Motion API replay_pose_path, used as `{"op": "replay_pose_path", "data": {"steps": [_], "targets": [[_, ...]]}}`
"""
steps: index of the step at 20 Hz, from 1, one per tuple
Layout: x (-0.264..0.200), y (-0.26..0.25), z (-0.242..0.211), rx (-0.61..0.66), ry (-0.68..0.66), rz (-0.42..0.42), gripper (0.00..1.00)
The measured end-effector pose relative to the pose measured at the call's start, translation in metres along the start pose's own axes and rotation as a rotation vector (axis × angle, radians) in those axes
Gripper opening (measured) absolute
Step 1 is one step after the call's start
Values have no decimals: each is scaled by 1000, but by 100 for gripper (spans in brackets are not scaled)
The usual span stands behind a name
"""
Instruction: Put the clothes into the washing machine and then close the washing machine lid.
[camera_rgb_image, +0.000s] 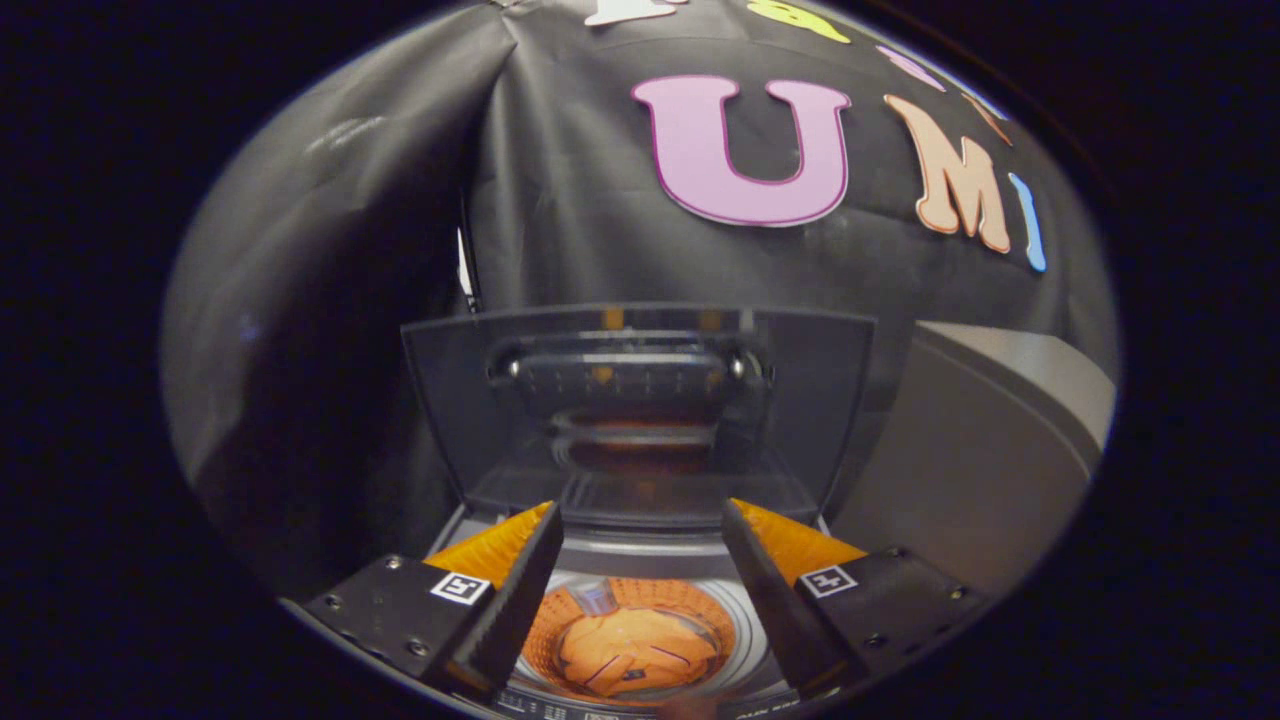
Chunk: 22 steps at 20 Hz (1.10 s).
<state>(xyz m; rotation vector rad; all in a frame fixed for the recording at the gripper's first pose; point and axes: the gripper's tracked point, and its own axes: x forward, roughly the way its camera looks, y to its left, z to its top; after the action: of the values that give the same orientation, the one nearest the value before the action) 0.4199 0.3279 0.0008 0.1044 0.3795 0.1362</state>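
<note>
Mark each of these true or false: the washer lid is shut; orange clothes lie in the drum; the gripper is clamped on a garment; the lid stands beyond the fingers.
1. The lid is shut. False: it stands raised, open.
2. Orange clothes lie in the drum. True.
3. The gripper is clamped on a garment. False: its fingers are spread, with nothing between them.
4. The lid stands beyond the fingers. True.
</note>
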Motion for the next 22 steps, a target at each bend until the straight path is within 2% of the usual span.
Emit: {"op": "replay_pose_path", "data": {"steps": [2, 6, 10, 15, 18, 20, 22], "targets": [[5, -1, 26, -3, -38, -13, 96], [29, 10, 85, 78, -157, 9, 96], [57, 20, 121, 109, -230, -8, 97], [86, 28, 126, 7, -256, -43, 96], [90, 25, 118, 14, -228, -72, 96], [106, 23, 101, 14, -144, -76, 98], [113, 18, 109, 29, -181, -64, 100]]}}
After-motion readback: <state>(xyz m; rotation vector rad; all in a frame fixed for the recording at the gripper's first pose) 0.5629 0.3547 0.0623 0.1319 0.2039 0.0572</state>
